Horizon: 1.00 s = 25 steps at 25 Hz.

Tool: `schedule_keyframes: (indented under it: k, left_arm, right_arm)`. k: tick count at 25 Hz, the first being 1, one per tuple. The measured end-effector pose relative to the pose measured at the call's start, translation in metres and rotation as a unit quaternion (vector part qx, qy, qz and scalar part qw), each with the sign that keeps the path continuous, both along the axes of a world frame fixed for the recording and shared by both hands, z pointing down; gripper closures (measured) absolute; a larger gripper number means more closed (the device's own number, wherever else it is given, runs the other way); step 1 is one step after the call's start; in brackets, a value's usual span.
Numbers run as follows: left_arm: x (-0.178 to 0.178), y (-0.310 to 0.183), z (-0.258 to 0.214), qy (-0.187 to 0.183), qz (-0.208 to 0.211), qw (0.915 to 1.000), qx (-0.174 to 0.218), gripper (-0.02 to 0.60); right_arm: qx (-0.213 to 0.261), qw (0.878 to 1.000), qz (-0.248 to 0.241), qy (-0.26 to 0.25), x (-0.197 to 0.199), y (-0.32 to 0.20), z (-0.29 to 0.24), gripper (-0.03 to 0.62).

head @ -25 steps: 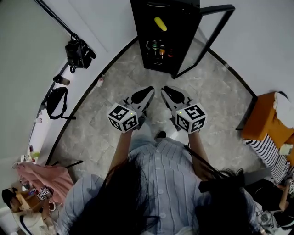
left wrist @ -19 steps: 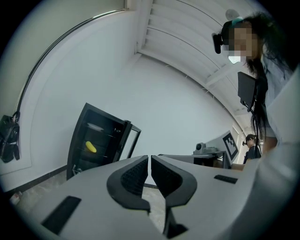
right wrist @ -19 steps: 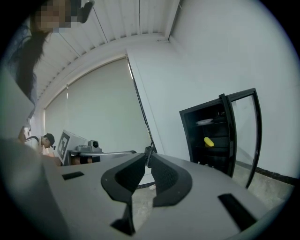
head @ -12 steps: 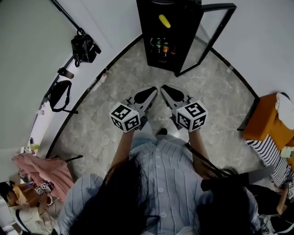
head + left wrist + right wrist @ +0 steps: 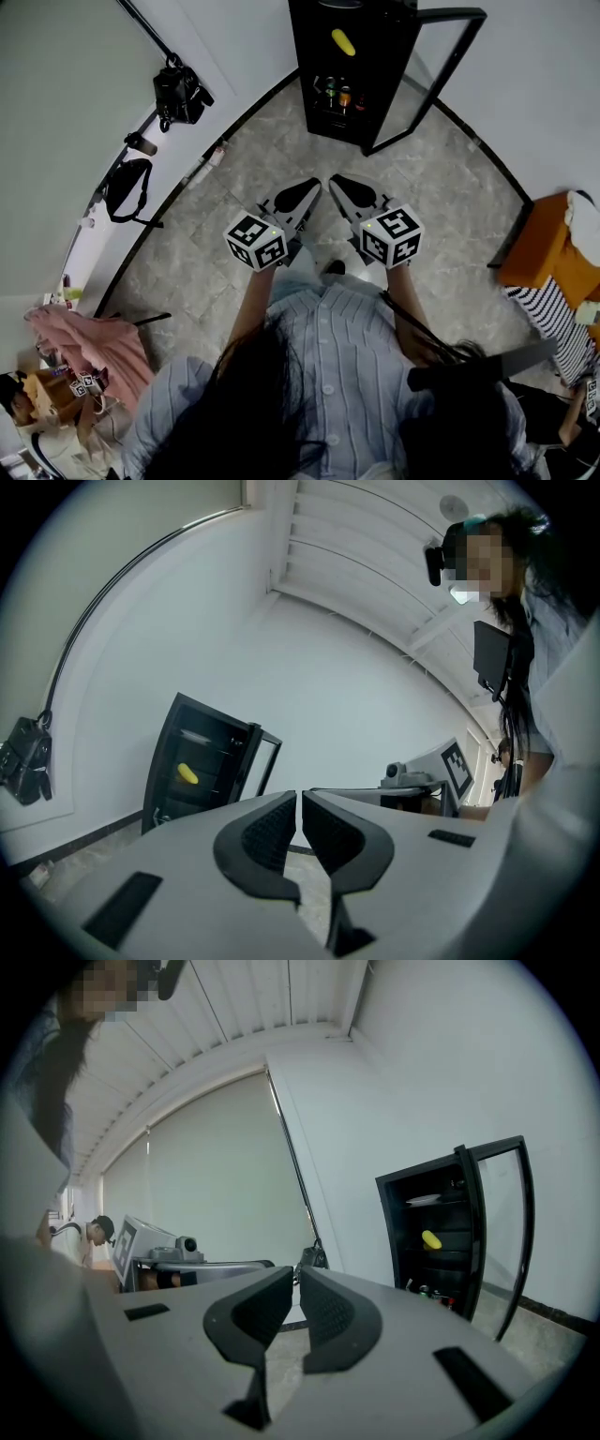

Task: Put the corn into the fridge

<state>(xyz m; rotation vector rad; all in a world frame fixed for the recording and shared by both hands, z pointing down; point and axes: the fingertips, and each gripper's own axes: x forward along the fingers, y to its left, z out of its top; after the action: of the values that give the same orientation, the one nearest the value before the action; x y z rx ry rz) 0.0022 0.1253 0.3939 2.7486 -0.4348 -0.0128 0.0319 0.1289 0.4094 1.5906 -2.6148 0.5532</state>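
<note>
Left jaws: the left gripper (image 5: 299, 799) has its jaws brought together, with only a hairline slit between them and nothing in it.
Right jaws: the right gripper (image 5: 295, 1274) has just been closing its jaws; they now meet at the tips with nothing between them.
Why empty: by my reading neither gripper has anything left to carry, so closed jaws suit a resting pose.
Gripper pose: in the head view the 2 grippers, left (image 5: 305, 186) and right (image 5: 342, 184), sit side by side in front of the person's body. Both point roughly level toward the fridge (image 5: 309, 84) and are well apart from it.
Corn: the corn (image 5: 344, 42) lies alone on an upper shelf inside the fridge. It also shows as a yellow spot in the left gripper view (image 5: 187, 773) and the right gripper view (image 5: 430, 1239).
Shelf below: a few cans (image 5: 333, 96) stand on the lower shelf, apart from the corn.
Door: the glass door (image 5: 468, 1241) is swung wide open, which leaves the shelves in plain sight.
Floor: bare marbled floor (image 5: 234, 187) lies between the grippers and the fridge.
Task stage: I judge the placing done. Closing the door would be the only step left, though the task does not ask for it.
</note>
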Motion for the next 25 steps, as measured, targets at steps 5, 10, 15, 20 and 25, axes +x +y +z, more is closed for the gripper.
schedule_keyframes:
  k: [5,10,15,20,25]
  left_arm:
    - [-0.002,0.007,0.003,-0.002,0.002,1.0,-0.002,0.574]
    - [-0.004,0.009,0.003,-0.003,0.004,1.0,-0.004,0.574]
    - [-0.007,0.012,0.003,-0.002,0.006,1.0,-0.003,0.574]
    - [-0.002,0.015,0.006,-0.001,0.008,1.0,-0.001,0.572]
    - [-0.004,0.014,0.004,0.0,0.01,0.9999,0.0,0.572]
  right_arm:
    - [-0.004,1.0,-0.005,0.004,-0.005,0.006,0.003,0.562]
    - [-0.01,1.0,-0.006,0.006,-0.008,0.008,0.005,0.562]
    - [-0.013,1.0,-0.006,0.008,-0.01,0.01,0.006,0.562]
    - [-0.015,1.0,-0.006,0.01,-0.006,0.014,0.011,0.562]
    - [-0.014,1.0,-0.003,0.009,-0.008,0.011,0.009,0.562]
